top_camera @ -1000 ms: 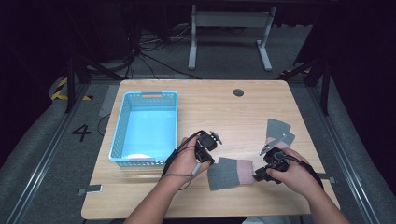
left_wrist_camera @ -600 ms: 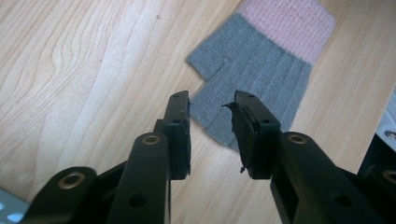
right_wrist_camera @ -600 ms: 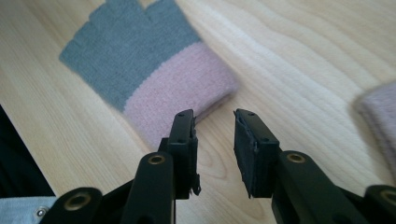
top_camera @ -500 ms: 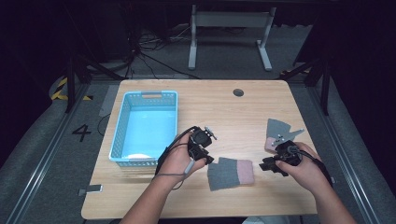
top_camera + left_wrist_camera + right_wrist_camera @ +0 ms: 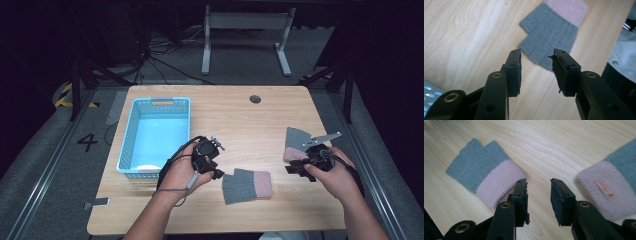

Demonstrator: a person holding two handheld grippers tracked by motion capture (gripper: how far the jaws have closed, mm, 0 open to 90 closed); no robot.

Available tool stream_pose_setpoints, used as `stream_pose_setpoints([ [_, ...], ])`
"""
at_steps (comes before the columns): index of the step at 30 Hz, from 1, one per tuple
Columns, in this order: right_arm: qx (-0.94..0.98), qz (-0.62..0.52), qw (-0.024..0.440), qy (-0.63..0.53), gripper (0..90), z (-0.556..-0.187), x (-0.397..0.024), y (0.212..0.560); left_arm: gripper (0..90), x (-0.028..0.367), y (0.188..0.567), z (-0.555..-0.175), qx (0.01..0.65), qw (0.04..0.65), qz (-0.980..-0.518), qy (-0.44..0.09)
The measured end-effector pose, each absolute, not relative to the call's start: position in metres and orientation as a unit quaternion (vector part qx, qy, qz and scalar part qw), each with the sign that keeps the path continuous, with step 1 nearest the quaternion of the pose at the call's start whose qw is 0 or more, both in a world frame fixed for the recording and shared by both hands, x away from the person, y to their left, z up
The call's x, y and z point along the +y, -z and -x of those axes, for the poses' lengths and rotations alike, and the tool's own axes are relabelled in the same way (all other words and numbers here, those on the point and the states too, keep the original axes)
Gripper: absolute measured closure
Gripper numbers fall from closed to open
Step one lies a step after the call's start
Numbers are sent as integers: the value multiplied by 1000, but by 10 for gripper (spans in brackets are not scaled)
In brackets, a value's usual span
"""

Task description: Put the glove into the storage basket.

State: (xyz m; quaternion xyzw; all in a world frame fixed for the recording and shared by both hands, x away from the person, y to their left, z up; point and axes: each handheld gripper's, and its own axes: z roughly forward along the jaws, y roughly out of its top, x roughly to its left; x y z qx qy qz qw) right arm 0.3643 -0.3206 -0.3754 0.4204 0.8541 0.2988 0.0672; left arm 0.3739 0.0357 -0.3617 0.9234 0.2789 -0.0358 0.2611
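High view: a glove (image 5: 246,185) is laid flat on the table (image 5: 235,115) between both grippers. Left gripper (image 5: 536,66) view — jaws just opened further, nothing gripped, glove ahead. Right gripper (image 5: 539,192) view — jaws likewise opened, nothing held; second glove (image 5: 610,190) seen beside.

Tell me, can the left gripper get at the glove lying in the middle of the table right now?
Probably yes. The left gripper hangs just beside the glove, its jaws, which have just been opening, stand apart with nothing between them, and only bare table lies on the way.
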Motion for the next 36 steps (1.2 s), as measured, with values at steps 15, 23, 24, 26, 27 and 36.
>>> stream_pose_setpoints([
  [15,809,-507,100,-281,640,-408,-341,379,587,56,362,-365,311,260,-914,21],
  [23,794,-538,113,-259,626,-432,-350,389,579,56,364,-367,314,259,-913,16],
  [24,794,-540,115,-254,625,-434,-350,390,579,56,364,-367,312,260,-914,17],
  [26,794,-543,117,-247,622,-437,-352,393,577,56,364,-368,309,258,-915,15],
  [27,795,-544,117,-242,619,-438,-352,395,578,55,364,-368,309,258,-915,16],
  [36,791,-550,113,-243,648,-437,-350,402,580,54,363,-368,309,262,-914,14],
])
